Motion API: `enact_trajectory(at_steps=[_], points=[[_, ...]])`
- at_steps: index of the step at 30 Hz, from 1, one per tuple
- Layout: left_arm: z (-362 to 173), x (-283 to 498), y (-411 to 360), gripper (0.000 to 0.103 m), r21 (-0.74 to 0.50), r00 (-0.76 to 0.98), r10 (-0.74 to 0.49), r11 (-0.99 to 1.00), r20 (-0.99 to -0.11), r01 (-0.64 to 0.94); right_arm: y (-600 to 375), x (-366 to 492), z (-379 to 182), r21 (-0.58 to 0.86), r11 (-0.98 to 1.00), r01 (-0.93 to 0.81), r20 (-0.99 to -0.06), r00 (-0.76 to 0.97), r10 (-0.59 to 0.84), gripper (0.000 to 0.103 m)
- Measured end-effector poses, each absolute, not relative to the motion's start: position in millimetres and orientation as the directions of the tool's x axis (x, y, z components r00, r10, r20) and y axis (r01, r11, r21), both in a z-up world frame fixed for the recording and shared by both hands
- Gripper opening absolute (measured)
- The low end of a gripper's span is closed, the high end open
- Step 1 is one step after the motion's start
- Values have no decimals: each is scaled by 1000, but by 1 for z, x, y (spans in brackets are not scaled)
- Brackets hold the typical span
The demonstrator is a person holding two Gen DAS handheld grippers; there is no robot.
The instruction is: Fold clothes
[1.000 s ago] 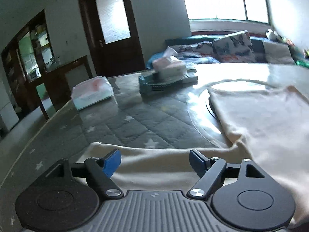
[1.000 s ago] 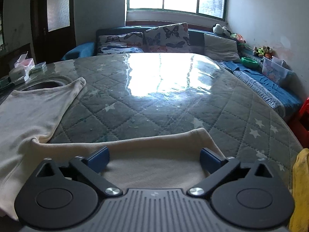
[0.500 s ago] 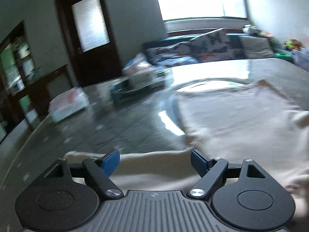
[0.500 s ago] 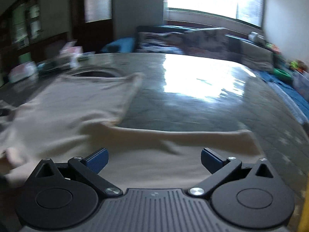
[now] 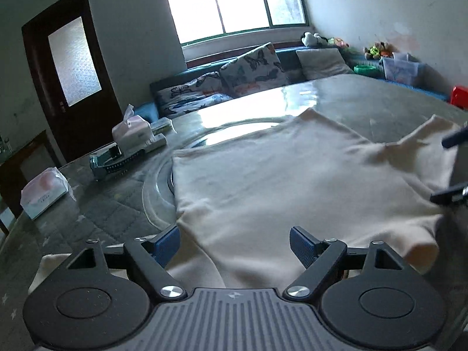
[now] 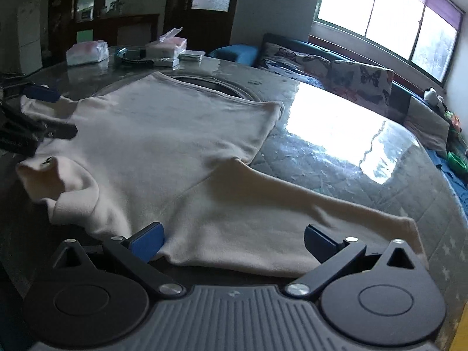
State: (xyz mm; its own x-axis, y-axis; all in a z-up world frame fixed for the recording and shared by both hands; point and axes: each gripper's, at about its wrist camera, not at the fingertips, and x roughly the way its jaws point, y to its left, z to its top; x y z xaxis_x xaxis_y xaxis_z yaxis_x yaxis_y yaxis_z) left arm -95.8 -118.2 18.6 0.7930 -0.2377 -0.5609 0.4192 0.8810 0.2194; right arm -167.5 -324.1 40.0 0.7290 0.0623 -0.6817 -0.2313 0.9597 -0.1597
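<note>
table (image 6: 336, 146): cream sweater (image 6: 175, 152) lying flat, sleeves spread | views swinging inward from sleeves toward its near middle | left gripper (image 5: 234, 241) and right gripper (image 6: 234, 238): both gaping wide, holding nothing | folding not begun

The sweater (image 6: 175, 158) lies flat on the bench (image 6: 365, 158), collar at the near edge. 2 tissue packs (image 5: 44, 193) (image 5: 131, 131) and a tray (image 5: 111, 162) sit at the far left edge. The sofa (image 5: 248, 70) stands behind the bench.
</note>
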Motion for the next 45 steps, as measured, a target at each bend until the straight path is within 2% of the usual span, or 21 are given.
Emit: enact_trajectory(at_steps=[5,11,14,18,22,32,34,36,37,38,39,41,45], points=[[18,-97,-105,84,193,800,-208,908,-563,372,-317,-154,53,-170,956,-239,-644,761,76,103],[19,-97,-70,84,171,818,-127,949,-562,265,-309,-139,35,-169,952,-254,-693,718,68,103],[19,-91,-50,84,145,821,-80,970,-566,194,-306,-139,41,-183,949,-255,-679,732,66,103],[14,-84,-29,84,149,825,-4,983,-565,106,-302,-135,45,-182,947,-263,-668,740,77,103],[9,-78,-11,85,207,822,107,978,-559,14,-299,-132,42,-181,945,-273,-676,732,82,103],[23,-60,61,82,21,793,161,983,-588,-183,-296,-127,47,-178,943,-280,-668,739,93,103],[20,-50,73,73,4,769,174,976,-615,-217,-293,-126,46,-178,941,-289,-669,736,100,103],[16,-40,83,57,-10,754,174,973,-634,-232,-290,-125,46,-175,938,-299,-671,734,109,103],[14,-36,86,56,-14,754,172,972,-634,-234,-289,-125,45,-175,937,-302,-671,733,111,103],[12,-31,90,48,-18,753,171,972,-635,-236,-287,-125,45,-175,936,-305,-672,732,113,103],[12,-26,91,40,-5,756,176,973,-631,-231,-286,-125,45,-176,935,-308,-672,731,115,103],[13,-14,90,31,37,760,196,974,-620,-222,-284,-124,46,-177,933,-312,-672,731,117,103],[12,9,89,31,89,762,237,969,-603,-231,-281,-120,47,-178,932,-316,-671,731,120,103]])
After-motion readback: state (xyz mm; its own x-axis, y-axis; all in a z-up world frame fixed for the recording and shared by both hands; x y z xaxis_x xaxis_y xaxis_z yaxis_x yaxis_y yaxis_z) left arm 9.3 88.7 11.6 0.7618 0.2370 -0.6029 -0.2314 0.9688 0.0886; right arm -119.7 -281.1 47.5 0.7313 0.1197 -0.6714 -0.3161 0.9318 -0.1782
